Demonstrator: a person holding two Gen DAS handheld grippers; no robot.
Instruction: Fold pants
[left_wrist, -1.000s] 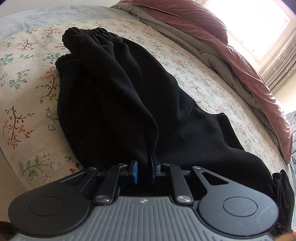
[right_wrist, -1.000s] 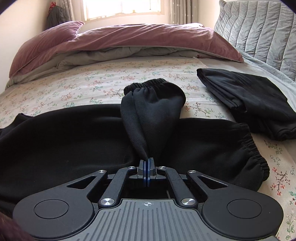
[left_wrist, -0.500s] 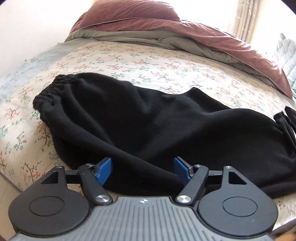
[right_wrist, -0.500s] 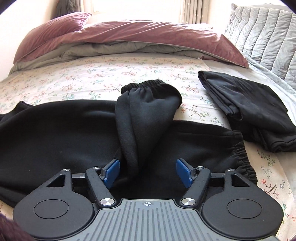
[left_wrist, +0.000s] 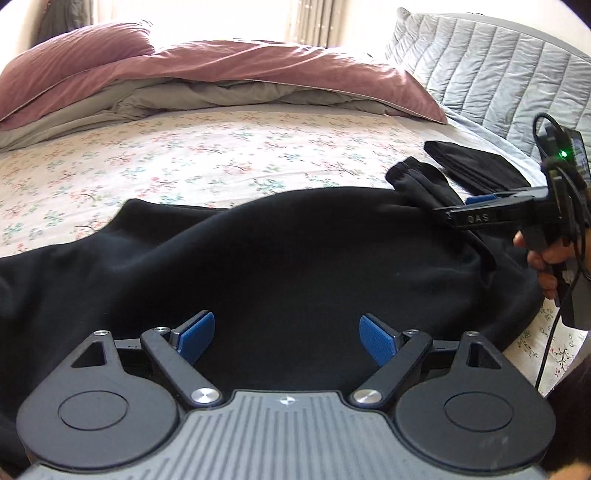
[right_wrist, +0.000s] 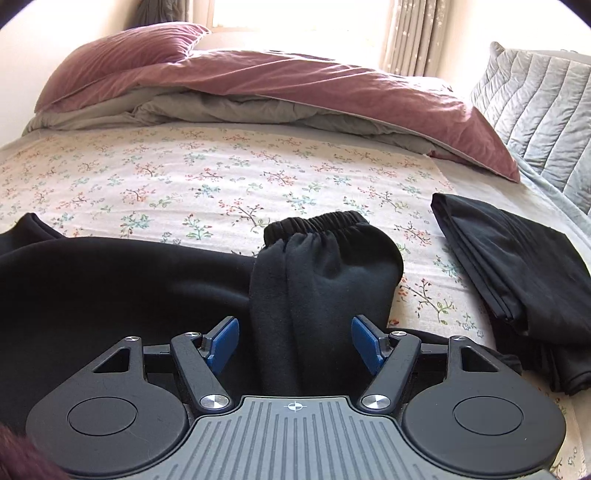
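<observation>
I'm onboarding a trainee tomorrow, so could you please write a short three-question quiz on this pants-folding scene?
1. True or false: the left gripper is clamped on the black pants.
2. What lies between the right gripper's blue pads? A) a pillow B) a pant leg with a gathered cuff C) nothing
3. What lies to the right on the floral sheet?

Key: 1. False, its pads stand apart. 2. B, not squeezed. 3. A folded black garment.

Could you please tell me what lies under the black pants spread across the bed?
The floral sheet shows around the black pants; whatever lies directly beneath them is covered.
</observation>
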